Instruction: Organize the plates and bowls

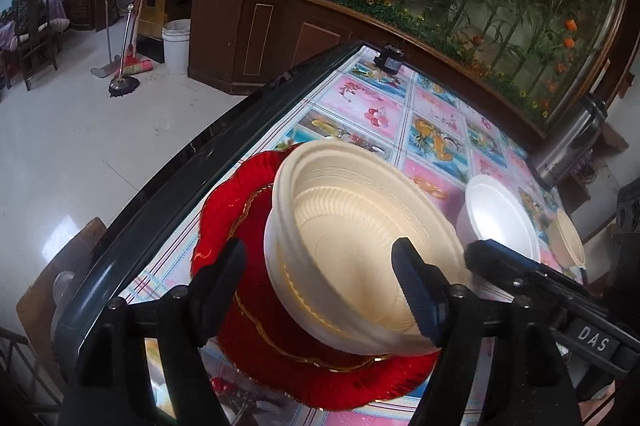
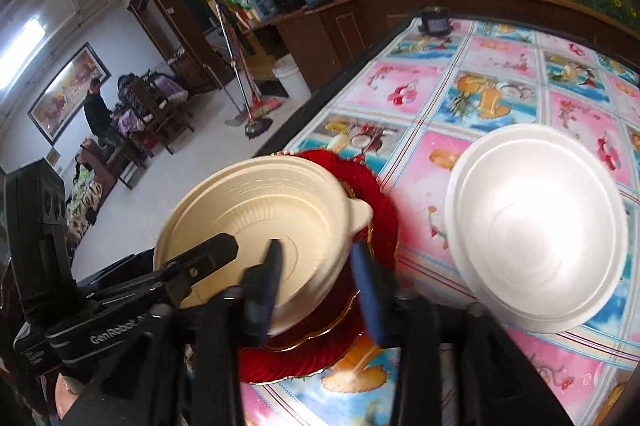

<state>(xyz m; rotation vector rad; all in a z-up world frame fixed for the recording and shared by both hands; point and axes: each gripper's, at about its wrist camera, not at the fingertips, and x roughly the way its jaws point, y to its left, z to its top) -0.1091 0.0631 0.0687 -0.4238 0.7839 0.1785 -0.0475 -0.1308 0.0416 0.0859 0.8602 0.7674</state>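
A cream bowl (image 1: 352, 222) sits tilted on a red plate (image 1: 248, 226) with gold trim, near the table's left edge. My left gripper (image 1: 320, 286) is open, one finger outside the bowl and one inside it. In the right wrist view the same cream bowl (image 2: 264, 209) rests on the red plate (image 2: 372, 201); my right gripper (image 2: 320, 278) is open with its fingers astride the bowl's near rim. A white foam bowl (image 2: 536, 222) stands to the right; it also shows in the left wrist view (image 1: 500, 222).
The table has a colourful fruit-print cloth (image 2: 500, 93) and a dark rim (image 1: 200, 165). Another cream bowl (image 1: 570, 238) sits beyond the foam bowl. A steel flask (image 1: 572, 141) stands far right, a small dark jar (image 1: 388, 59) at the far edge.
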